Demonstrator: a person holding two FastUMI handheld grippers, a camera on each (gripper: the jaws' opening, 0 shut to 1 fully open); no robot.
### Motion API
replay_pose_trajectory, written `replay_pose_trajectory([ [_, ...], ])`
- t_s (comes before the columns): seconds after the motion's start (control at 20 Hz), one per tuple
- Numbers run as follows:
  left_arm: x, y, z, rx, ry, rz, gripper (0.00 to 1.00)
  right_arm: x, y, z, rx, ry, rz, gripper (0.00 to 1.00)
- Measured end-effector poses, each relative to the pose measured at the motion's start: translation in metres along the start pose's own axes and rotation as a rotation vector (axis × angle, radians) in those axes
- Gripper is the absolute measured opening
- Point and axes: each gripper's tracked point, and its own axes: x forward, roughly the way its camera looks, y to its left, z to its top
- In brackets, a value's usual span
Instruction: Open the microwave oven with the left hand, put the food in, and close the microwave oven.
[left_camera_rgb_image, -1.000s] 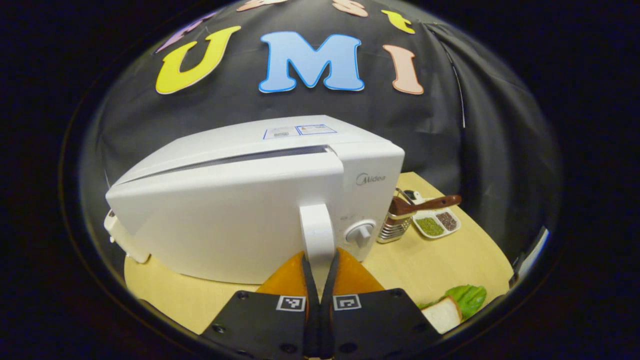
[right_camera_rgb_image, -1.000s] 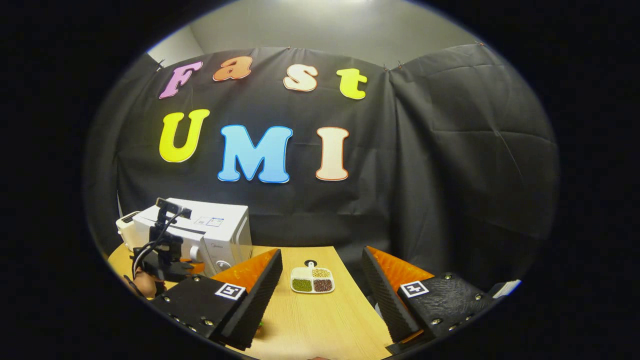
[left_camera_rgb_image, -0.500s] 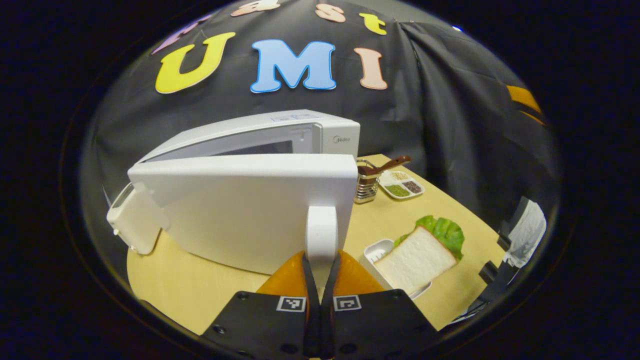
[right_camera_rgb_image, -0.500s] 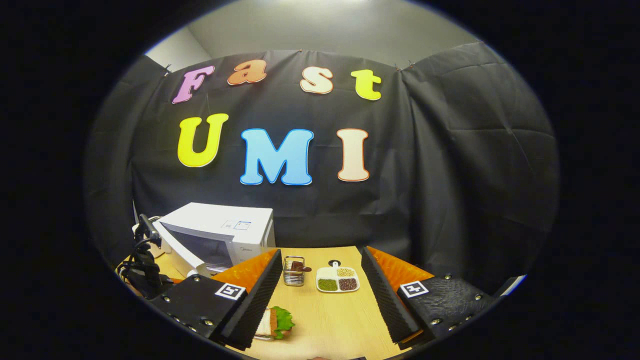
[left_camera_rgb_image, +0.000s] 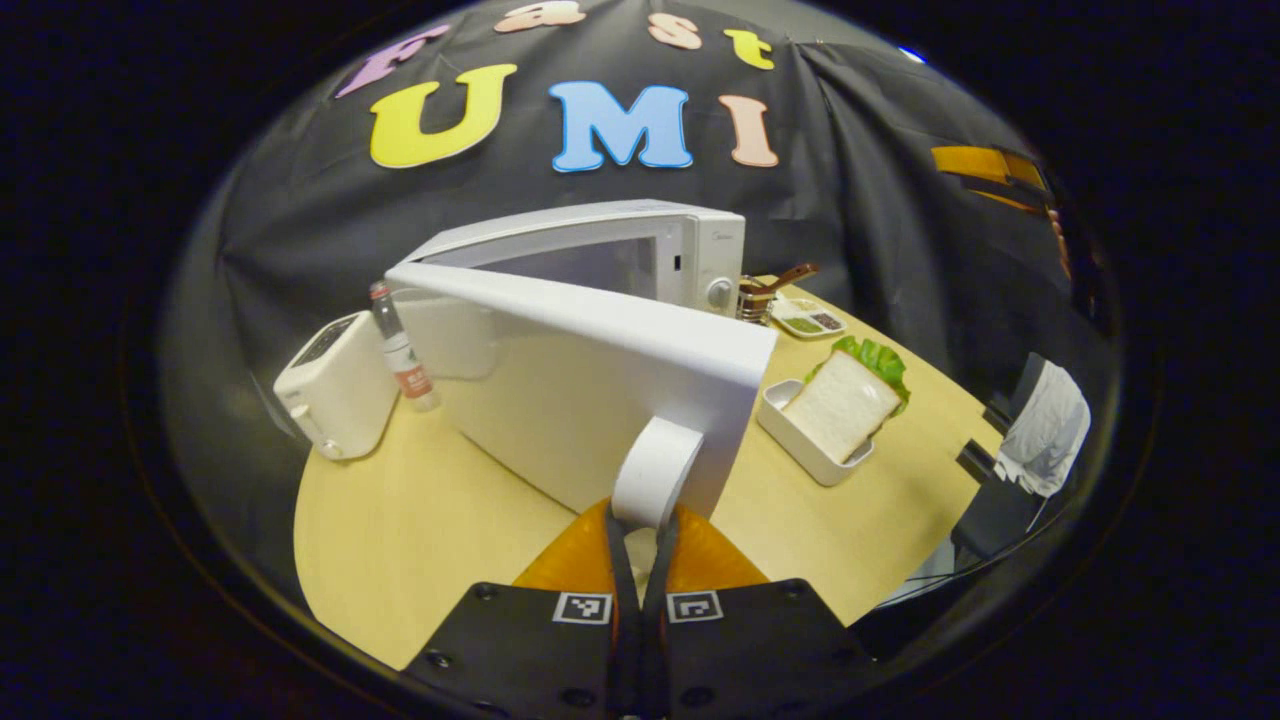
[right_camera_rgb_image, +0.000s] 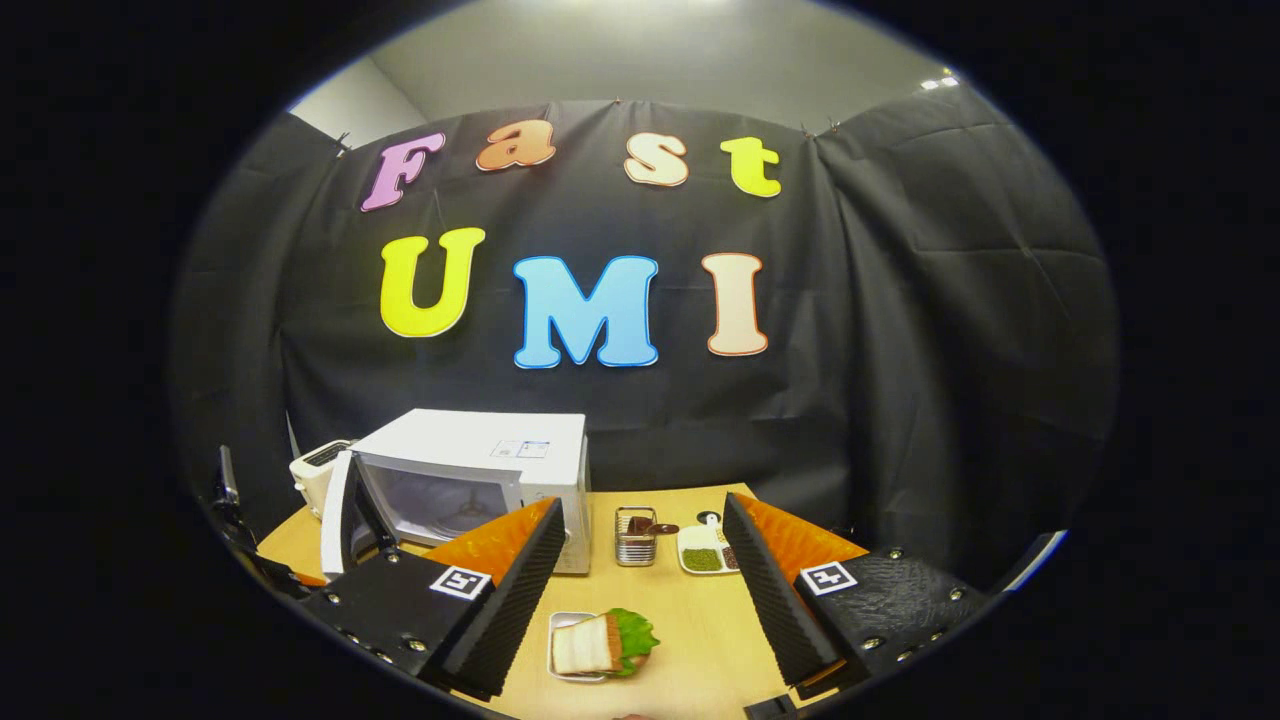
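Note:
The white microwave oven (left_camera_rgb_image: 640, 250) (right_camera_rgb_image: 480, 460) stands at the back left of the wooden table, its door (left_camera_rgb_image: 580, 390) (right_camera_rgb_image: 338, 512) swung wide open. My left gripper (left_camera_rgb_image: 640, 530) is shut on the door's white handle (left_camera_rgb_image: 655, 470). A sandwich with white bread and green lettuce (left_camera_rgb_image: 845, 395) (right_camera_rgb_image: 600, 640) lies in a small white tray (left_camera_rgb_image: 800, 445) to the right of the door. My right gripper (right_camera_rgb_image: 640, 570) hangs open above the table, with the sandwich low between its fingers and well below them.
A white toaster (left_camera_rgb_image: 335, 385) (right_camera_rgb_image: 315, 465) and a small bottle (left_camera_rgb_image: 398, 350) stand left of the oven. A metal holder with a brown spoon (right_camera_rgb_image: 635, 535) (left_camera_rgb_image: 760, 290) and a divided dish of seeds (right_camera_rgb_image: 705, 555) (left_camera_rgb_image: 810, 318) sit to its right. The table's near edge (left_camera_rgb_image: 420, 640) curves.
The oven door has swung from nearly closed to wide open, pulled by my left gripper on its handle. The right gripper view has drifted so the sandwich now shows between its fingers.

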Motion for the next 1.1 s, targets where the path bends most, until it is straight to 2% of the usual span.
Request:
replay_pose_trajectory([
  [0.25,-0.043,0.071,-0.033,-0.022,0.000,0.080,0.06,0.005,0.024,-0.007,-0.022,0.026,0.017,0.97],
  [0.7,-0.070,0.161,-0.052,-0.027,-0.024,0.094,0.06,0.016,0.054,-0.013,-0.080,0.076,0.080,0.97],
  [0.85,-0.072,0.170,-0.053,-0.048,-0.036,0.100,0.06,0.028,0.061,-0.020,-0.112,0.098,0.139,0.96],
  [1.1,-0.077,0.169,-0.055,-0.051,-0.042,0.110,0.07,0.038,0.047,-0.042,-0.116,0.147,0.186,0.97],
])
